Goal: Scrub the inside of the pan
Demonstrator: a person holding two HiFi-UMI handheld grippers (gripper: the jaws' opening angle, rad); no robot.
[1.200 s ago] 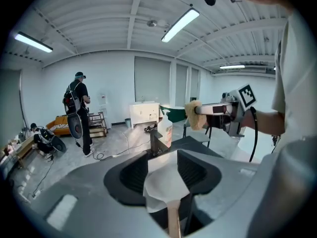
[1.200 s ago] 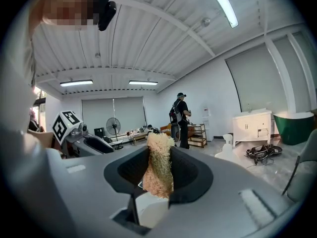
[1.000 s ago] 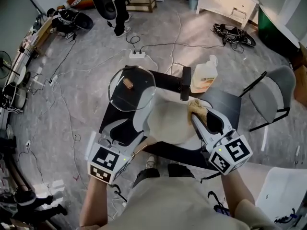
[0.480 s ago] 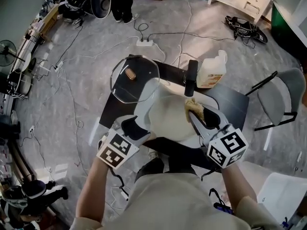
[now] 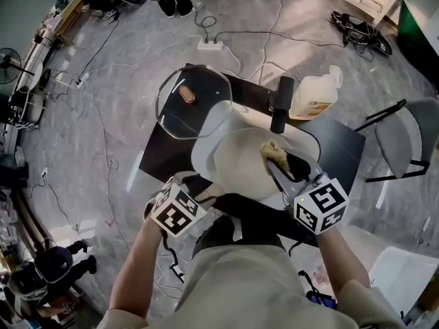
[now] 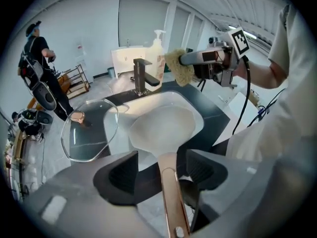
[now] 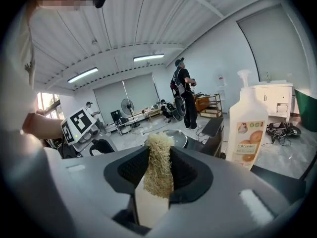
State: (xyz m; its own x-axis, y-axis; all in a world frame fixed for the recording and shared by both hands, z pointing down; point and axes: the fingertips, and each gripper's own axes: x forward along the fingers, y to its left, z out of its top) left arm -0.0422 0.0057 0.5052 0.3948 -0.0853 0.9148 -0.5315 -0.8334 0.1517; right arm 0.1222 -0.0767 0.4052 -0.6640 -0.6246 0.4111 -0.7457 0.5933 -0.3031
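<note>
On the dark worktop point(image 5: 337, 148) there are one lid, one pan, one tap and one bottle, with two grippers over them. At the left lies the round clear glass lid point(image 5: 177, 120) with a copper-coloured knob, flat on the worktop and overlapping the rim of the white sink point(image 5: 200, 151). The sink holds the white pan point(image 5: 236, 163), whose long copper-coloured handle point(image 6: 171, 195) points toward the person. The left hand-held gripper point(image 6: 163, 170) has just been opening its jaws; they stand wide apart with that handle running between them, and neither pad presses on it. Behind the sink stand the black tap point(image 5: 282, 103) and, just beside it, a white pump bottle of soap point(image 5: 317, 96). The right hand-held gripper point(image 7: 159, 175) is clamped on one straw-coloured fibrous scrubbing pad point(image 5: 274, 153), which it holds above the pan's right side, clear of the surface. A grey chair point(image 5: 406, 137) stands to the right of the worktop.
</note>
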